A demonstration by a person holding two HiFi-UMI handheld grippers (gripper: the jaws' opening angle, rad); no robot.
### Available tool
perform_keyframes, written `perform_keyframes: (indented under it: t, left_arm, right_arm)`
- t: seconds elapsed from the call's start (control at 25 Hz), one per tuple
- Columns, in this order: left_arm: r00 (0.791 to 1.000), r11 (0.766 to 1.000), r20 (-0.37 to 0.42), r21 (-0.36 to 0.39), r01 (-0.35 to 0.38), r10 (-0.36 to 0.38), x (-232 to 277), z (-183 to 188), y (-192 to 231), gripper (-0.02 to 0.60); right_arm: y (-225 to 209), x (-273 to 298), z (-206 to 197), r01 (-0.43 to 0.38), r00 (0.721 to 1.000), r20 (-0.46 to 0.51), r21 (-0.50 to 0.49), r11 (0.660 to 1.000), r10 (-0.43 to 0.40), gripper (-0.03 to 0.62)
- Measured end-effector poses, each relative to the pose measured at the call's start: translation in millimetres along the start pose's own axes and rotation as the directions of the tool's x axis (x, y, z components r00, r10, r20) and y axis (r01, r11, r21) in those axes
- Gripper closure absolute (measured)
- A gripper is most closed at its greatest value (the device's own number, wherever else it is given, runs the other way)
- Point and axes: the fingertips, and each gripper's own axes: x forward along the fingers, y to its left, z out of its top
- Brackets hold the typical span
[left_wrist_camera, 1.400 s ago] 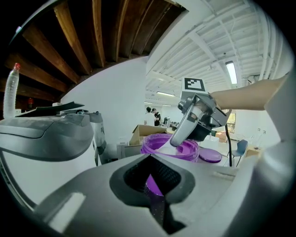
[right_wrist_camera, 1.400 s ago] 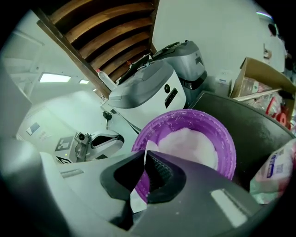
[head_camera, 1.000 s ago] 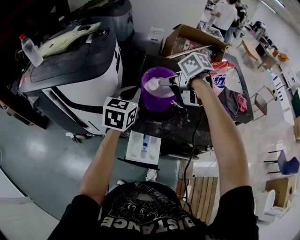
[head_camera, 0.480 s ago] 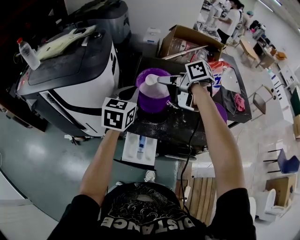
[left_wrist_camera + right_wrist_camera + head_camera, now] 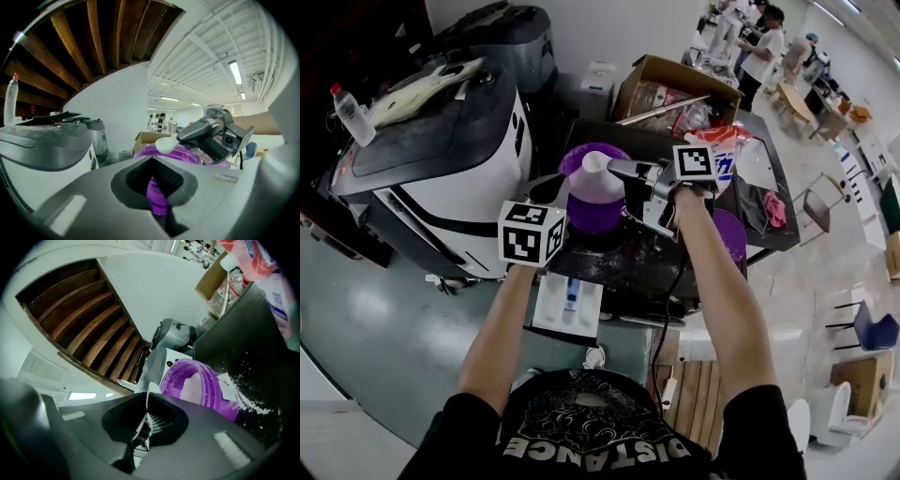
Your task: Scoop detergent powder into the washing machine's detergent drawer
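Observation:
A purple tub (image 5: 593,199) of white detergent powder stands on the black table. My left gripper (image 5: 551,192) is shut on the tub's near-left rim; a purple strip shows between its jaws in the left gripper view (image 5: 157,194). My right gripper (image 5: 623,171) is shut on the handle of a white scoop (image 5: 592,161), which carries a heap of powder above the tub's far rim. In the right gripper view the scoop (image 5: 154,363) runs up from the jaws (image 5: 143,427), beside the tub (image 5: 211,390). The white detergent drawer (image 5: 569,305), with a blue insert, stands open below the table's front edge.
A white and black washing machine (image 5: 441,169) stands at the left, a plastic bottle (image 5: 349,112) on its top. A red and white detergent bag (image 5: 727,155) and a cardboard box (image 5: 670,89) are behind the tub. Spilled powder (image 5: 248,401) dots the table. People stand far off.
My right gripper has lifted the scoop, heaped with powder, out of the tub and carried it left and toward me. The left gripper has stayed on the tub's rim.

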Motion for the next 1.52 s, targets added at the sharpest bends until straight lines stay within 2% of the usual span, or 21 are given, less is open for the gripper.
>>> perform_keyframes:
  t: [0.44, 0.72, 1.08, 1.52]
  left_arm:
    - [0.997, 0.997, 0.026, -0.003, -0.071, 0.071, 4, 4, -5, 0.581]
    - [0.997, 0.997, 0.014, 0.007, -0.080, 0.080, -6, -2, -5, 0.581]
    - [0.999, 0.999, 0.019, 0.025, -0.028, 0.028, -34, -11, -8, 0.581]
    - [0.998, 0.997, 0.016, 0.049, 0.058, -0.059, -76, -25, -25, 0.581]
  right_arm:
    - [-2, -13, 4, -0.140, 0.987, 0.099, 0.134, 0.981, 0.127, 0.557]
    - [0, -16, 5, -0.184, 0.974, 0.167, 0.175, 0.967, 0.155, 0.557]
    - [9, -21, -20, -0.167, 0.965, 0.231, 0.160, 0.973, 0.127, 0.557]
    - [33, -36, -75, -0.163, 0.946, 0.305, 0.146, 0.976, 0.112, 0.557]
